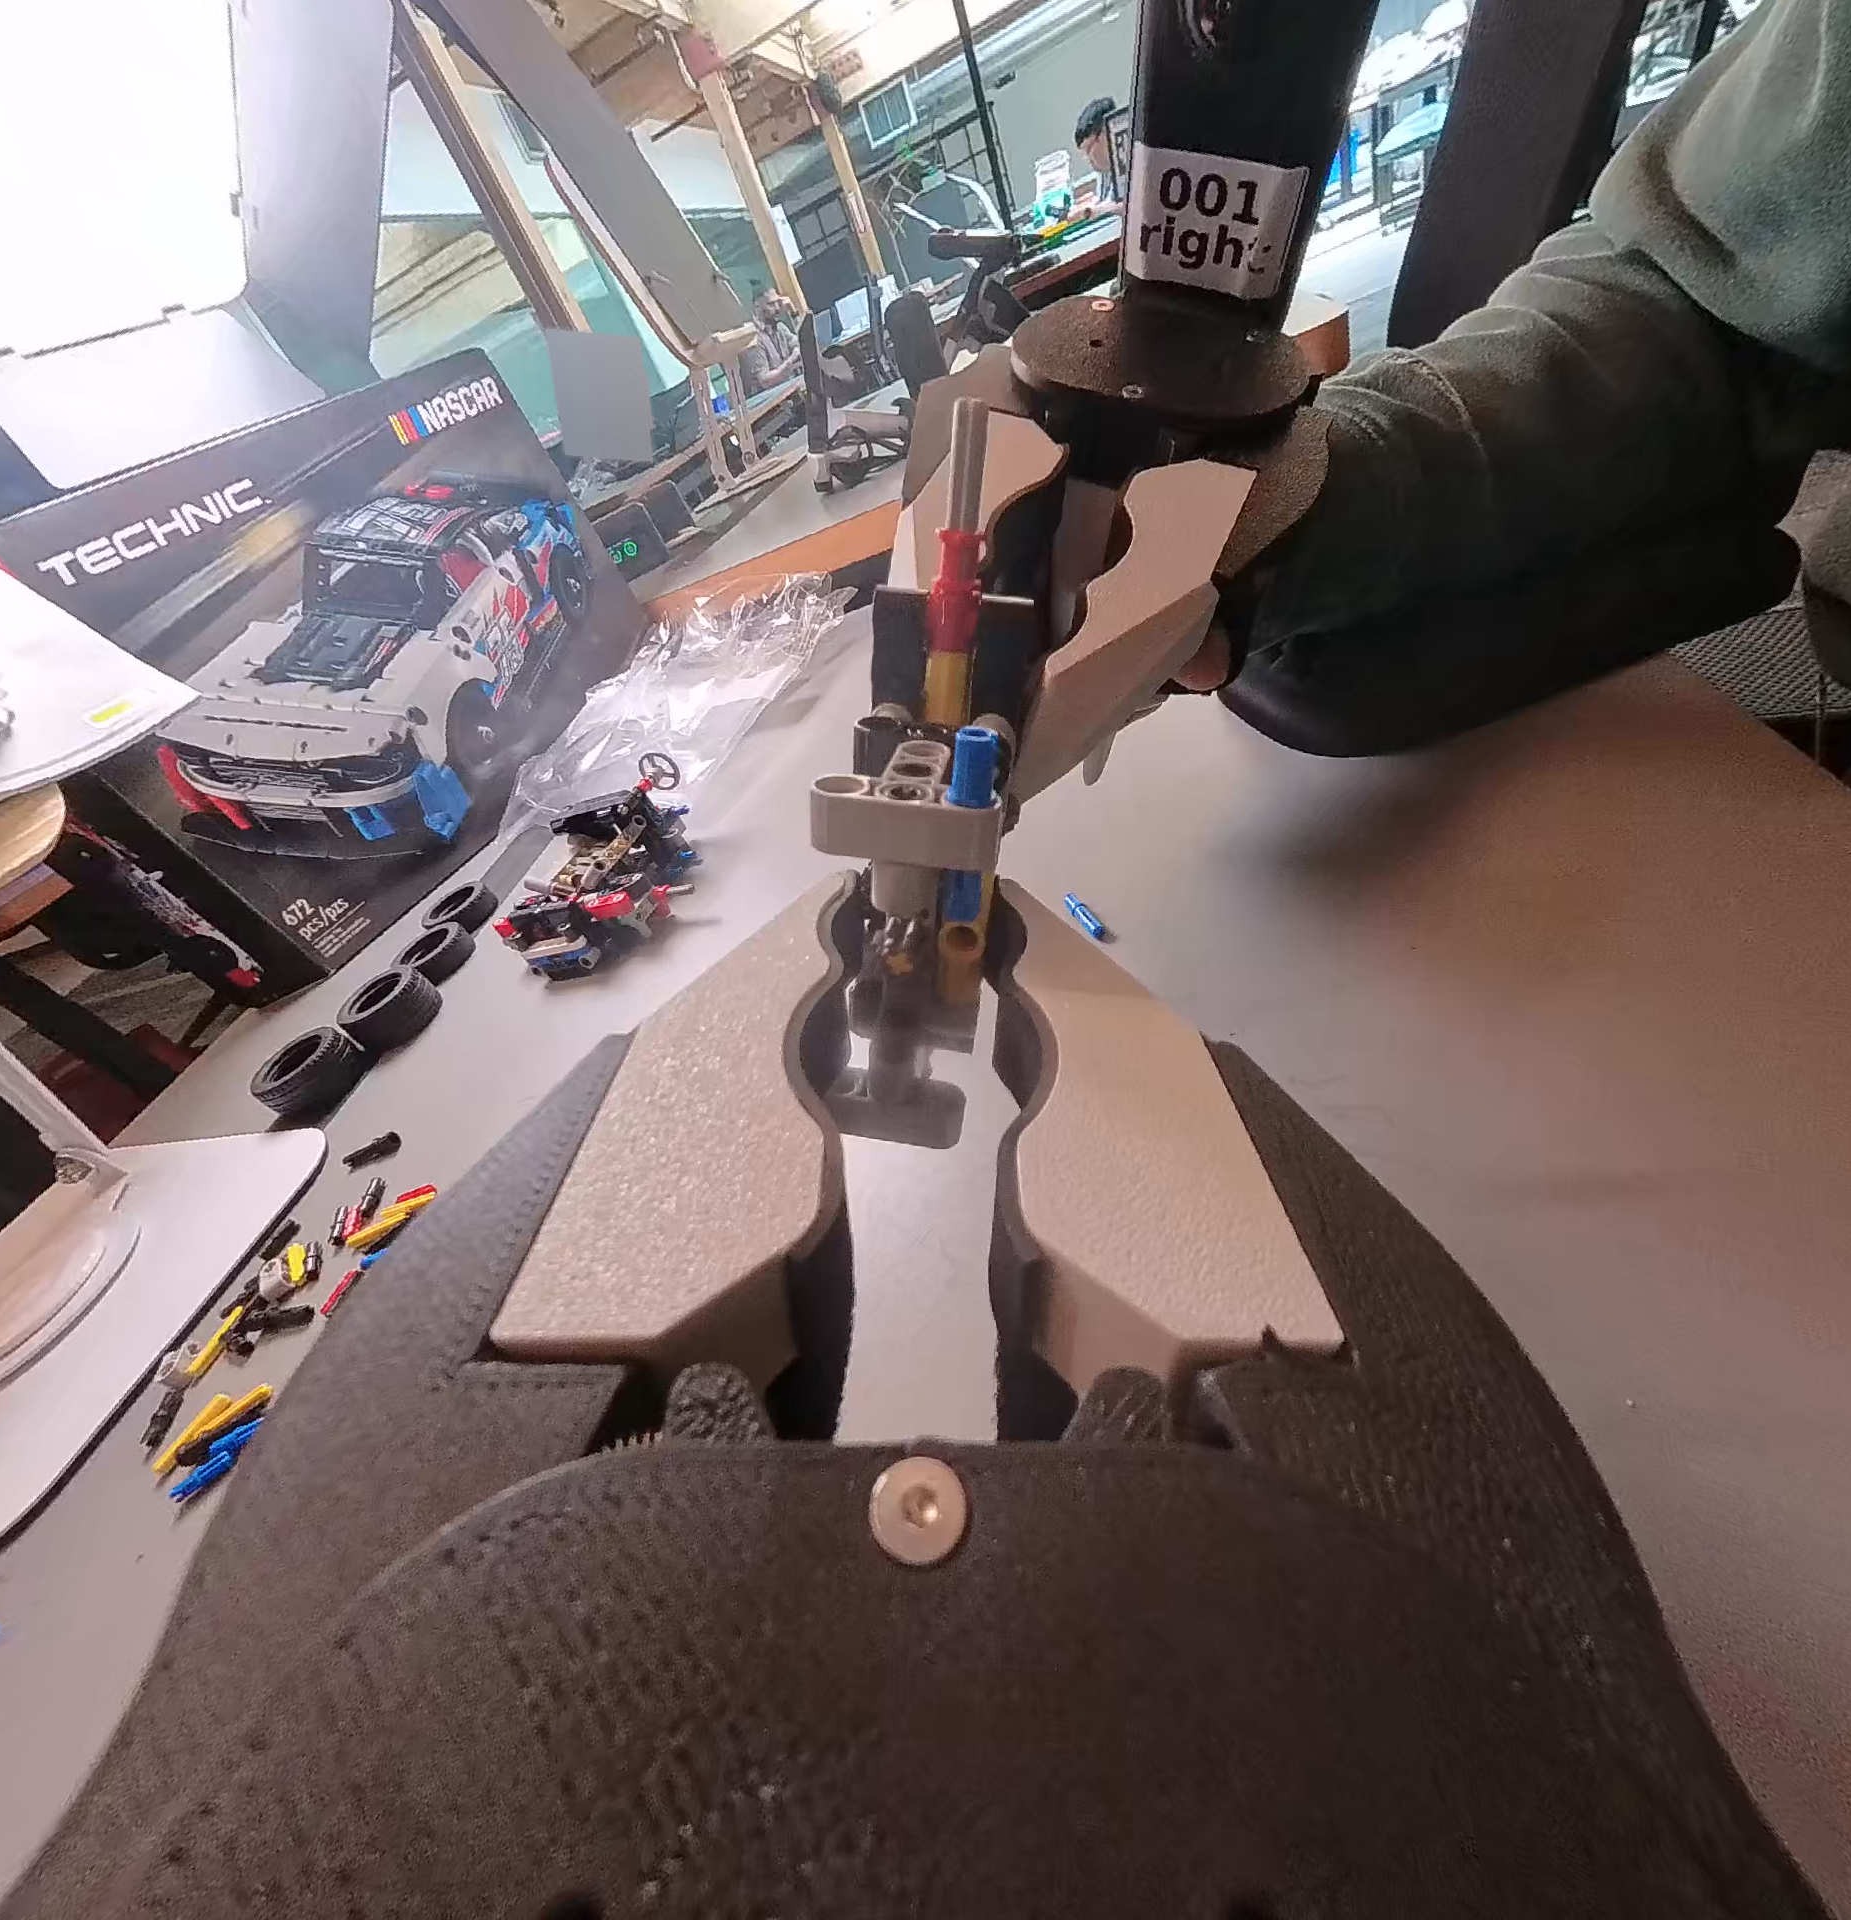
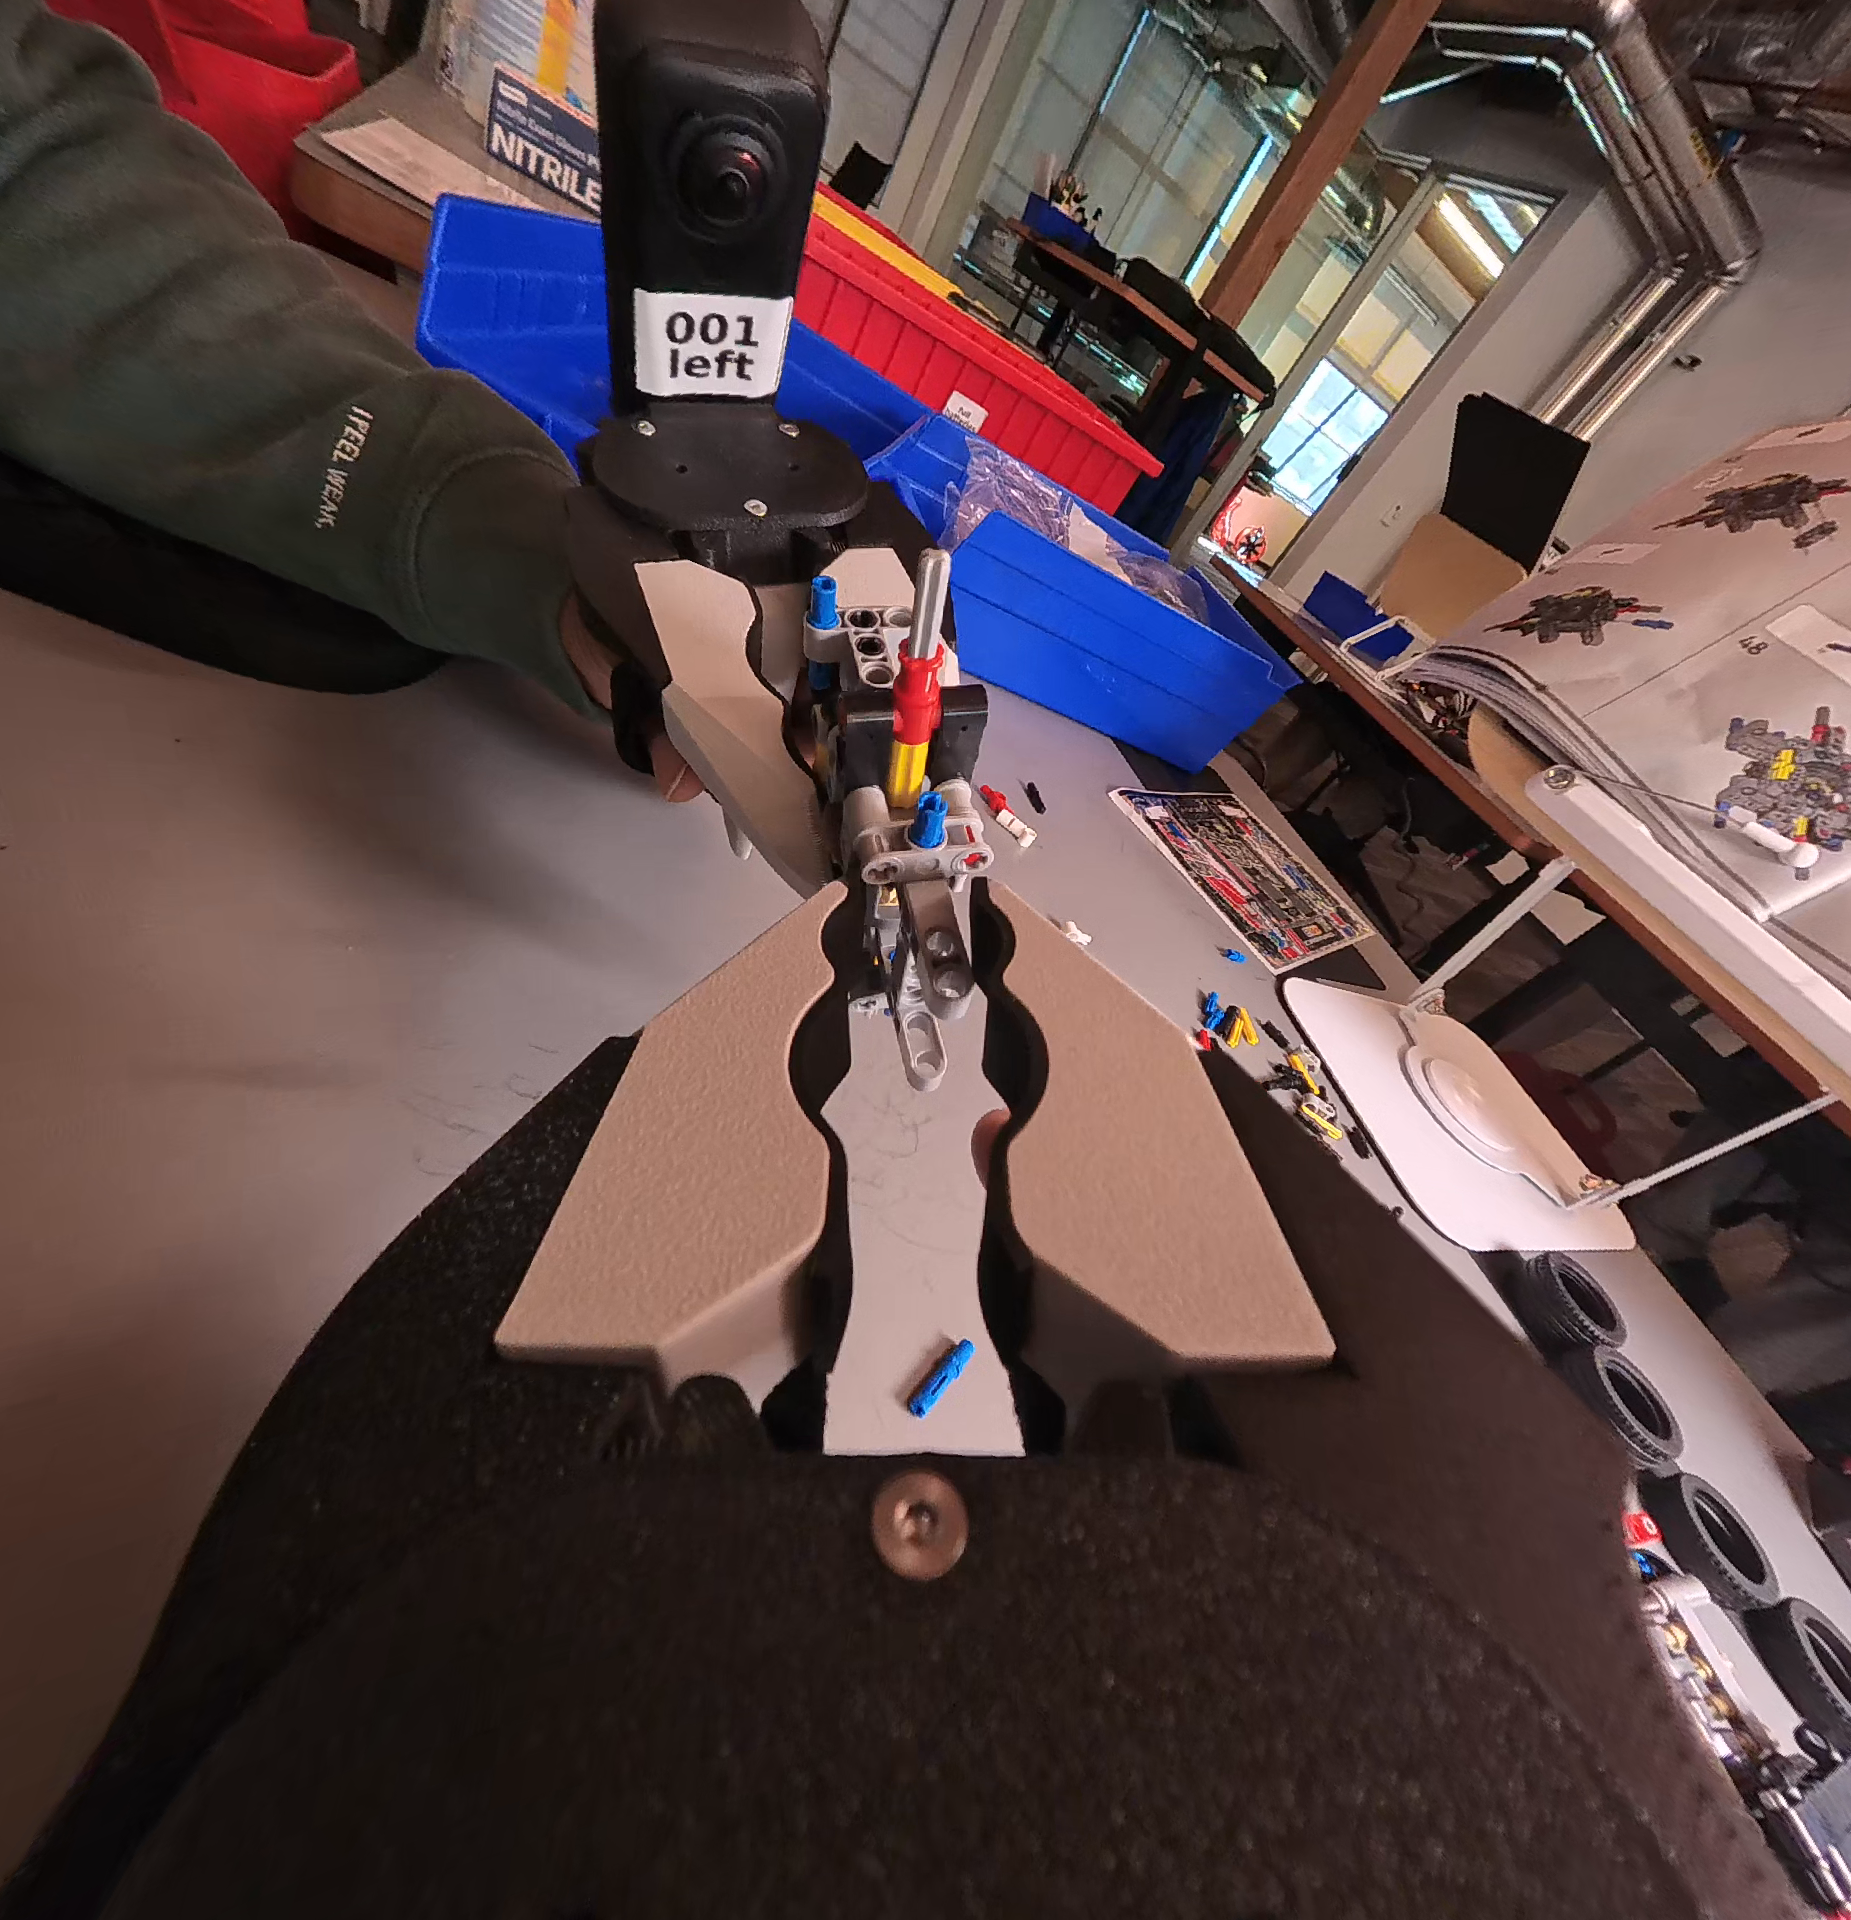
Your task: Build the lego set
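A small brick assembly (image 1: 905, 821) of grey beams with a red and yellow axle and blue pins hangs above the grey table (image 1: 1420, 1039), held between both grippers. My left gripper (image 1: 926, 914) is shut on its near end, the pads pressing its black and yellow parts. My right gripper (image 2: 916, 904) is shut on the opposite end of the assembly (image 2: 916, 831), around a grey beam. The right gripper also shows in the left wrist view (image 1: 1004, 644), and the left gripper in the right wrist view (image 2: 796, 707). A loose blue pin (image 2: 940, 1377) lies on the table under the right gripper.
A toy car box (image 1: 308, 644), several black tyres (image 1: 391, 1003), a partly built chassis (image 1: 599, 883), a clear plastic bag (image 1: 692, 665) and scattered small pins (image 1: 277, 1299) lie to the left. Blue bins (image 2: 1087, 613), a sticker sheet (image 2: 1243, 883) and a white stand base (image 2: 1451, 1122) lie beyond. Both grippers' tips are close together, under 4 cm apart.
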The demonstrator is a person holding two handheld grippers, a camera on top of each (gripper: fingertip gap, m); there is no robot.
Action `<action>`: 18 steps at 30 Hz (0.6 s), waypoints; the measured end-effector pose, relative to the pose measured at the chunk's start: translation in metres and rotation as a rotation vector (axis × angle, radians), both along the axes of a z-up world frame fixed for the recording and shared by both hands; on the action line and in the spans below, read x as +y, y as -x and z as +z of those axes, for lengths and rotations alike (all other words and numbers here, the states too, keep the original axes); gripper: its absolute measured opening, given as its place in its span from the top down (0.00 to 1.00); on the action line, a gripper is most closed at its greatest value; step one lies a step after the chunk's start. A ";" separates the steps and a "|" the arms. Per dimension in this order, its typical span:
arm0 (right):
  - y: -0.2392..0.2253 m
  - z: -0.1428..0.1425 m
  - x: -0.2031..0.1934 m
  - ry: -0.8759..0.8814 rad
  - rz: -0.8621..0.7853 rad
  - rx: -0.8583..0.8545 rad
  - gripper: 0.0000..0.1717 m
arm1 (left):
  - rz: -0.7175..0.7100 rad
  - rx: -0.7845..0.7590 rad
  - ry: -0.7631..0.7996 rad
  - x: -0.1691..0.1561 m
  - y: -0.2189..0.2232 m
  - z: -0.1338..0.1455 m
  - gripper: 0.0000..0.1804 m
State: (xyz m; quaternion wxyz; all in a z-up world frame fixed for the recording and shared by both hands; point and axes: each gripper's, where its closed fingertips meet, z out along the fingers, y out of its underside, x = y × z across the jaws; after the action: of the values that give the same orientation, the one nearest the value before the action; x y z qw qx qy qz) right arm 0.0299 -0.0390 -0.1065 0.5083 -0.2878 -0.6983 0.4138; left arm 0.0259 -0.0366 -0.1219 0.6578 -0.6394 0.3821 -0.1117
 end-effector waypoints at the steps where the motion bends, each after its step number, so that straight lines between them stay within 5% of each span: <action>1: 0.000 0.000 0.000 -0.004 0.000 0.001 0.90 | -0.001 -0.001 0.000 0.000 0.000 0.000 0.89; 18: -0.001 0.000 0.000 0.003 0.004 0.005 0.90 | 0.007 0.002 0.006 0.001 0.001 -0.001 0.88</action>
State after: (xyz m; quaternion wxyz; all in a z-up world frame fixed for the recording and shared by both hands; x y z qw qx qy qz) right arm 0.0304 -0.0389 -0.1068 0.5087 -0.2862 -0.6969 0.4166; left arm 0.0251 -0.0356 -0.1229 0.6557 -0.6429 0.3802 -0.1100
